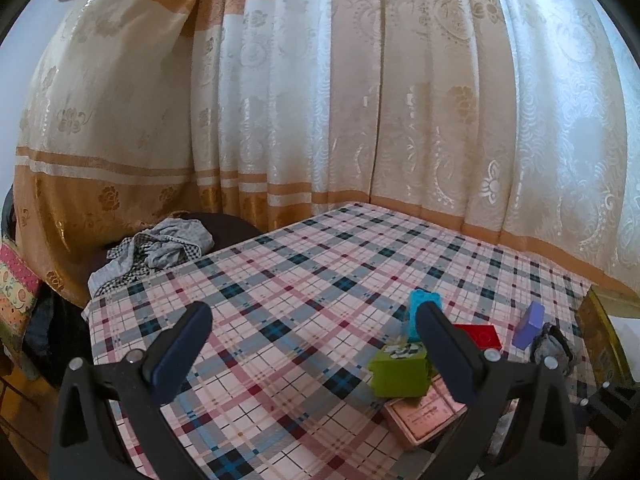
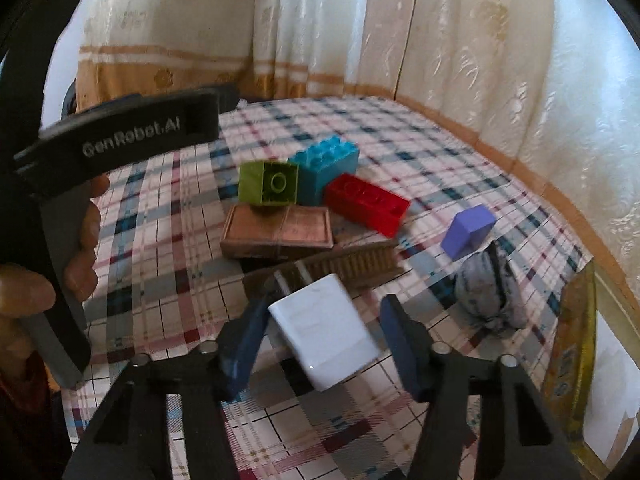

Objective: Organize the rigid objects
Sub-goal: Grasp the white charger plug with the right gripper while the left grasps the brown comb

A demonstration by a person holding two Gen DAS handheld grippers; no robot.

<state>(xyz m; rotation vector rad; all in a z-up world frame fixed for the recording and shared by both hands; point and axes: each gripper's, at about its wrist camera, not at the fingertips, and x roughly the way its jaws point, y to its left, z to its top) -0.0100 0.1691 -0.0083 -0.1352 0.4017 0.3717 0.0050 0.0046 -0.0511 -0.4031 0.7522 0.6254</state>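
Note:
In the right wrist view a white rectangular block (image 2: 324, 332) lies tilted between the fingers of my right gripper (image 2: 326, 306). The left pad is at its corner and a thin gap shows at the right pad. Beyond it are a brown ridged strip (image 2: 340, 264), a flat pink-brown box (image 2: 280, 232) with a green brick (image 2: 268, 184) on it, a blue brick (image 2: 326, 164), a red brick (image 2: 366, 202) and a purple block (image 2: 468, 230). My left gripper (image 1: 312, 312) hovers open and empty over the checked cloth, left of the green brick (image 1: 400, 372).
A knotted grey cloth bundle (image 2: 492, 296) sits right of the white block. A yellow packet (image 2: 572, 360) stands at the table's right edge. A hand (image 2: 88, 232) holds the left gripper's black housing (image 2: 120, 132). Crumpled clothes (image 1: 160, 248) lie beyond the far left corner; curtains (image 1: 320, 100) hang behind.

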